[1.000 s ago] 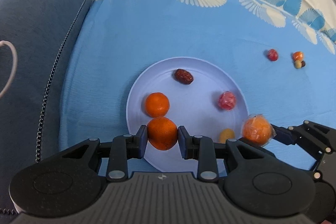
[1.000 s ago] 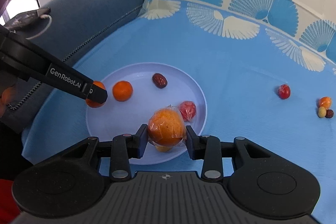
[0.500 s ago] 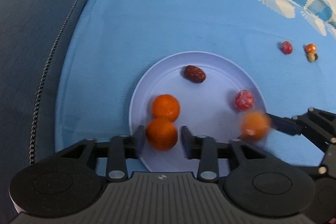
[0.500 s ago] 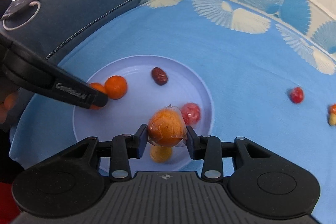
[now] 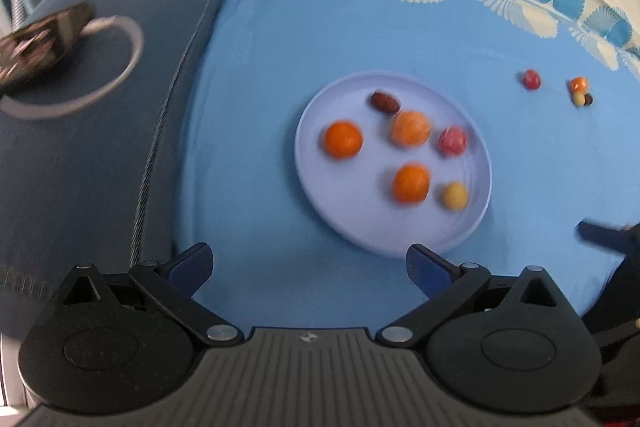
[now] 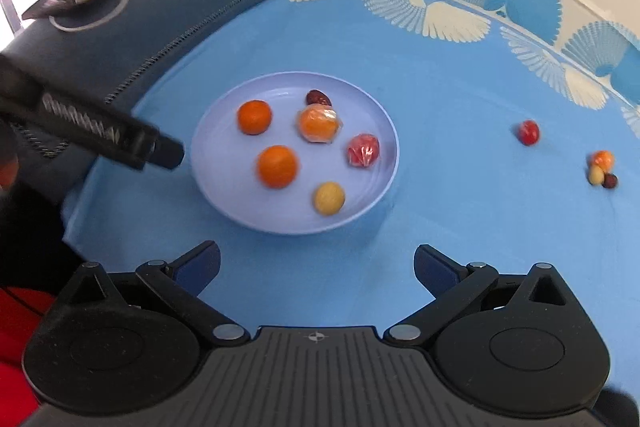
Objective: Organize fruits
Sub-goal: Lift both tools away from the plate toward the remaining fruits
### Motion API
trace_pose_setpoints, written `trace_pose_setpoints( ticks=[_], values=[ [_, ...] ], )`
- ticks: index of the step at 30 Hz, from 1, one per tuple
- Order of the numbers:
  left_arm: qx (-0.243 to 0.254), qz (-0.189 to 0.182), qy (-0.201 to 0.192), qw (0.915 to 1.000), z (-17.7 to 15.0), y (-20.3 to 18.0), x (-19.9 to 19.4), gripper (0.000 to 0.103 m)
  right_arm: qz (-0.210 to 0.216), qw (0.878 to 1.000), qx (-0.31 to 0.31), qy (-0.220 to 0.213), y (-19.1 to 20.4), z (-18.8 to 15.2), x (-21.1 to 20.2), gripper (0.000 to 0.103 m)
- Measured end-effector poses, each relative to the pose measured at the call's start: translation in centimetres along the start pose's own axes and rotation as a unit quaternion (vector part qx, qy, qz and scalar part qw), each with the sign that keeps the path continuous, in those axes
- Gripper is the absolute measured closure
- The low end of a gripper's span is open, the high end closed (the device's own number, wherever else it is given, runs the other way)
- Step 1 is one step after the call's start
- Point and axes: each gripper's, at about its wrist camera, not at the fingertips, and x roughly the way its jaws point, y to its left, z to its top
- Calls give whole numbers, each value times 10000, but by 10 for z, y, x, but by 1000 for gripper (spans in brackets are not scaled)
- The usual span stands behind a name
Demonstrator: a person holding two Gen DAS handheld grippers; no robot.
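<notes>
Both grippers have just been opening and now stand spread wide with nothing between the jaws — the left gripper (image 5: pixel 308 267) and the right gripper (image 6: pixel 316 263), each at the bottom of its frame, short of the plate. The lilac plate (image 6: pixel 224 195), mid-frame on the blue tablecloth (image 6: pixel 440 227), carries two bare oranges (image 6: pixel 277 166), a wrapped orange (image 6: pixel 319 125), a wrapped red fruit (image 6: pixel 363 150), a yellow fruit (image 6: pixel 328 198) and a brown date (image 6: pixel 318 97). Off the plate at right lie a red fruit (image 6: pixel 528 132) and a small cluster of fruits (image 6: pixel 602 169).

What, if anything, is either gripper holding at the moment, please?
Nothing is held. The left gripper and the right gripper have just opened wide, with only cloth between their jaws; the oranges lie on the plate.
</notes>
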Motion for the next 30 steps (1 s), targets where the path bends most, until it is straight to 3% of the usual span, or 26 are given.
trace_pose_setpoints(
  ticks=[4,9,30],
  values=[
    [110,156,-27,9998,-27,1,-16,0,-256,9990,-46,-371,6,-7,-27,1],
    [8,241,-446,9987,-39,0,-44,0,-268,9959,259,-819,2,-13,-56,1],
    [230,190,-932,9952,-59,-21,-84,0,-296,9913,290,-1252,4,-37,-98,1]
  ],
)
